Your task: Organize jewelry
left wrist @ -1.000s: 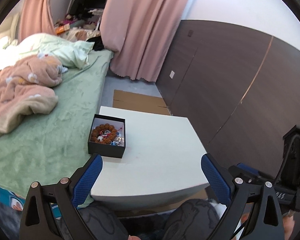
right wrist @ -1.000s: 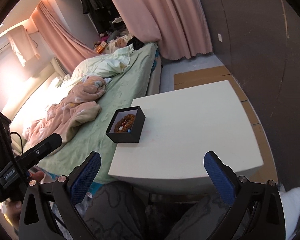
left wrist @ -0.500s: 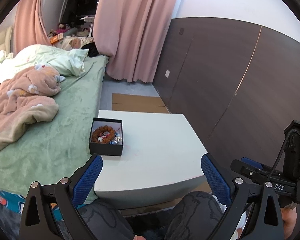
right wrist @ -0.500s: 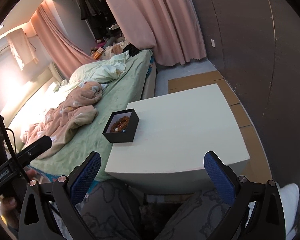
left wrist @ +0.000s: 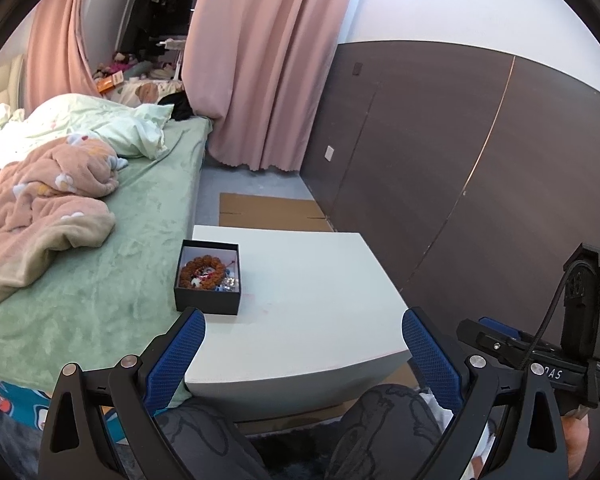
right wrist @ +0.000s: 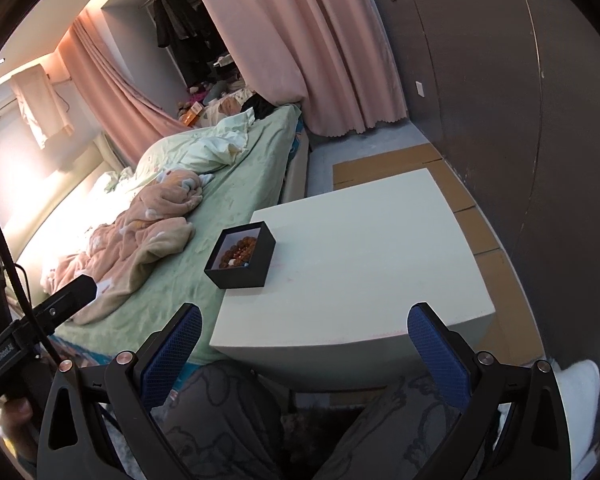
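- Black box [left wrist: 207,280], lid off, sits on bench [left wrist: 320,300] at its bed-side edge; brown bead bracelet [left wrist: 202,273] and small trinkets lie inside.
- Bare bench fits jewelry already stowed or still to unpack.
- Left tongs [left wrist: 304,346] and right tongs [right wrist: 306,340]: spread wide, empty, short of bench.
- Left view alone shows box contents fully.

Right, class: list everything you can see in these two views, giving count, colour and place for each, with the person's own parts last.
Table: one, white, beside the bed.
Box: one, black, open, on the table's edge nearest the bed.
Beaded bracelet: one, brown, inside the box, with smaller items too small to tell.
Bed: one, green cover.
Blanket: one, peach, crumpled on the bed.
Curtains: pink, behind the bed.
Cardboard: brown, flat on the floor beyond the table.
Wall panels: dark brown.
Left claw: open, empty.
Right claw: open, empty.
Knees: grey patterned trousers.
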The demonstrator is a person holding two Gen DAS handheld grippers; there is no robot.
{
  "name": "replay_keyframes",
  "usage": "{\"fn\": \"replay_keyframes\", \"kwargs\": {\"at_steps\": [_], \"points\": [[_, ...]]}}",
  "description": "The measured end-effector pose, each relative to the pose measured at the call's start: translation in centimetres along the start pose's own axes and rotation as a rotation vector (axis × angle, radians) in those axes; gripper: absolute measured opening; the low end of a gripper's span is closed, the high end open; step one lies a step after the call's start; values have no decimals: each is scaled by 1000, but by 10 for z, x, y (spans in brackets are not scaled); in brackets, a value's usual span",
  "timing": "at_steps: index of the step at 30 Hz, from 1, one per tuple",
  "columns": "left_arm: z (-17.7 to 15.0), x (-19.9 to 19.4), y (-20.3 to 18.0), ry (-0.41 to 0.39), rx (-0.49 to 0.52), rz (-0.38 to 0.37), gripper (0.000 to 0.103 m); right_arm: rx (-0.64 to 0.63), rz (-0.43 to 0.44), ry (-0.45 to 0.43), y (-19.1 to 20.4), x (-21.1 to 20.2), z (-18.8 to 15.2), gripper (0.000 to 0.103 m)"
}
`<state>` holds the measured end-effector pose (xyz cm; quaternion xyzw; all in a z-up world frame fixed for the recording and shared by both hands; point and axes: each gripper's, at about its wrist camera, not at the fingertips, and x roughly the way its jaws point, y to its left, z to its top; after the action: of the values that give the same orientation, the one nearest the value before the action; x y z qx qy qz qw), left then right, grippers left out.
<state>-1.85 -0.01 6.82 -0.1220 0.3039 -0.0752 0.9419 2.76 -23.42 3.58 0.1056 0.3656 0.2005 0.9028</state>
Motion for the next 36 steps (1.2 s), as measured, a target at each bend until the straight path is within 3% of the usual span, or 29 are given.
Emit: {"fn": "replay_keyframes", "kwargs": {"at_steps": [11,24,31,36], "points": [[-5,-5,-4,-27,20,2,99,-7,-53,-25,2,-8,-2,103],[-7,-4,-11,-50,72,65,99,-13,-96,-68,1,-15,-2,103],[-8,-2,-10,-42,58,46,99,-9,-104,-83,3,-15,-6,103],[-7,-5,-9,-51,65,64,99,-31,-151,-92,6,-15,-6,103]]}}
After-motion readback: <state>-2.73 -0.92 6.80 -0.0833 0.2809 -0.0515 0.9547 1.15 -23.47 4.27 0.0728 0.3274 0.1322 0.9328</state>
